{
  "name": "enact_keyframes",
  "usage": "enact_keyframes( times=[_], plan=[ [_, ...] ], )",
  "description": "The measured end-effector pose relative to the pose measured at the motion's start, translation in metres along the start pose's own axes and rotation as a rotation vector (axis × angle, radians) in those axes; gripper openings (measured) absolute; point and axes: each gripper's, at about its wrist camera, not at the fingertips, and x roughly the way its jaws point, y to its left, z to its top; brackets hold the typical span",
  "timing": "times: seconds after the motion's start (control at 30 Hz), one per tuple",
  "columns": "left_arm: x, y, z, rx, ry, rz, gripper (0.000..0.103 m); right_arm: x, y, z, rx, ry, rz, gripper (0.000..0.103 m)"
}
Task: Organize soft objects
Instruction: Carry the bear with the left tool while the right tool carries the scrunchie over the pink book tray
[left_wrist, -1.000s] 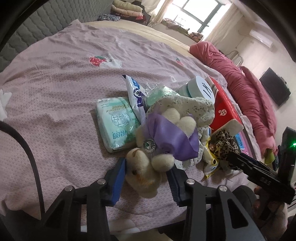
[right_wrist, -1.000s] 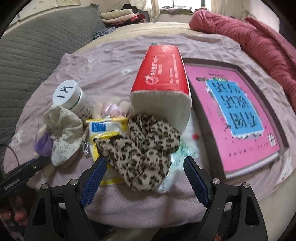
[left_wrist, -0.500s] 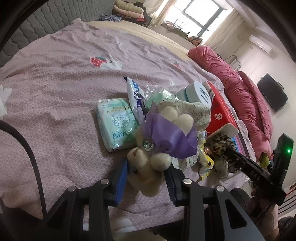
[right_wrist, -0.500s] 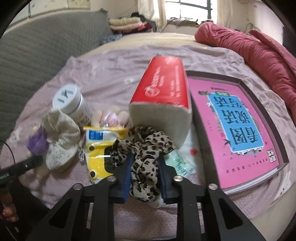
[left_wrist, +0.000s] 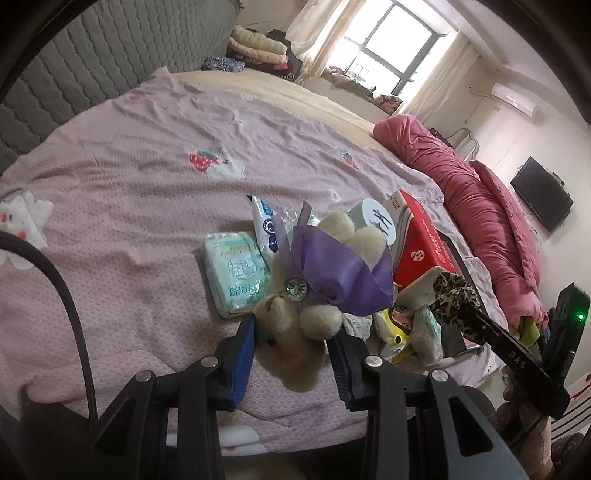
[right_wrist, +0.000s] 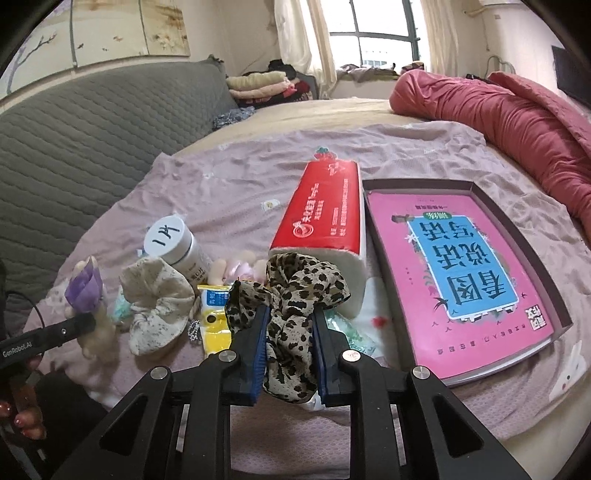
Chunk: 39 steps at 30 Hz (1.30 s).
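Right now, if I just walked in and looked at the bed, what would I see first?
Probably the cream teddy bear in a purple wrap, pinched head-first in the left gripper at the near edge of the bed. Next, the leopard-print scrunchie squeezed in the right gripper, just in front of the red tissue pack. Right of that pack, a bright pink book lies in a dark tray.
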Motion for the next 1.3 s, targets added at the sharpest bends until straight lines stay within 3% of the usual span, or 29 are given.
enact_keyframes(
  times=[0.5,1.3],
  plan=[
    [-0.016,-0.038,-0.007,0.093,-0.036,0.026,0.038,-0.033,-0.010,0.002,0.021,-0.113,-0.001,0.021],
    [-0.002,-0.169,-0.023,0.329,-0.018,-0.037,0.038,-0.068,-0.060,0.006,0.129,-0.232,-0.087,0.021]
  ],
)
